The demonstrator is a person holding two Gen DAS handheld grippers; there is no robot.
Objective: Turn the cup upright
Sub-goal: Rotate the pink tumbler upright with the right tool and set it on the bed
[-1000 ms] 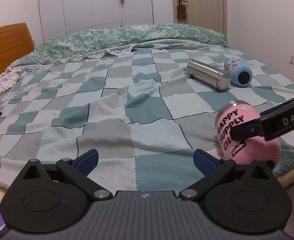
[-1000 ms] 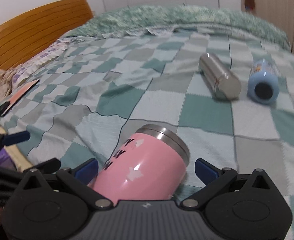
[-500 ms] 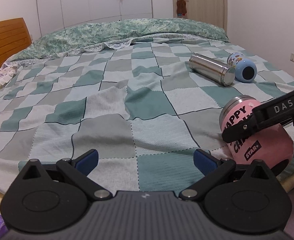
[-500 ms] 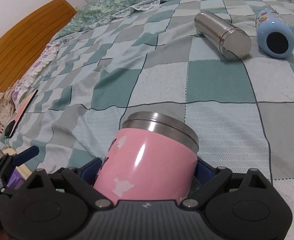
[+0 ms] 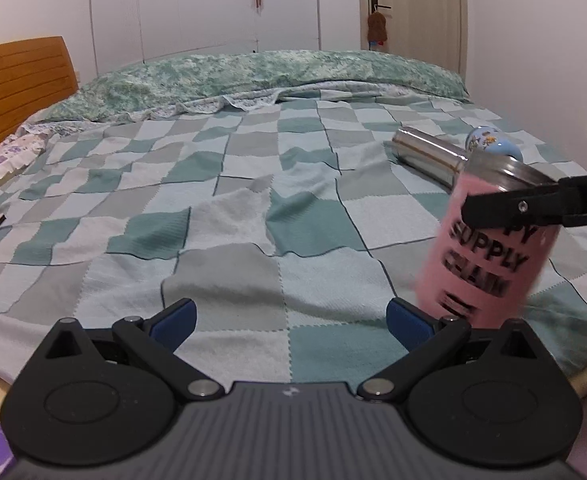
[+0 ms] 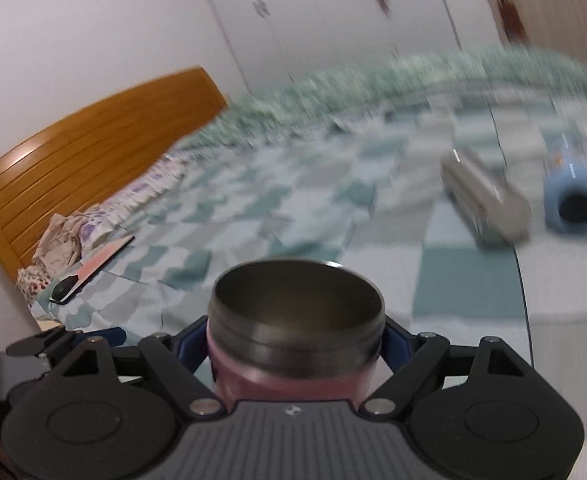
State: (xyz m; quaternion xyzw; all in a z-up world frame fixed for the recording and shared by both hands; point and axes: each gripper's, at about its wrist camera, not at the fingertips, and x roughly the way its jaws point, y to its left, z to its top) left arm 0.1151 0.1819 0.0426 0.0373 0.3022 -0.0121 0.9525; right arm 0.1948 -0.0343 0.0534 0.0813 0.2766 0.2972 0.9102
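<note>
The pink cup (image 5: 489, 256) with a steel rim and black lettering is nearly upright, leaning slightly, at the bed's near right edge. My right gripper (image 6: 295, 340) is shut on the pink cup (image 6: 293, 368) just below its rim; the open steel mouth faces up and forward. In the left wrist view one black right finger (image 5: 533, 206) crosses the cup's upper part. My left gripper (image 5: 289, 316) is open and empty, low over the quilt to the left of the cup.
A steel flask (image 5: 429, 158) and a light blue bottle (image 5: 493, 146) lie on their sides on the checked quilt (image 5: 229, 216) behind the cup. A wooden headboard (image 5: 17, 80) is at the left. A flat pink card (image 6: 97, 262) lies near the left bed edge.
The right gripper has closed on the pink cup and tipped it from lying on its side to nearly upright. The left gripper has stayed open and has barely moved.
</note>
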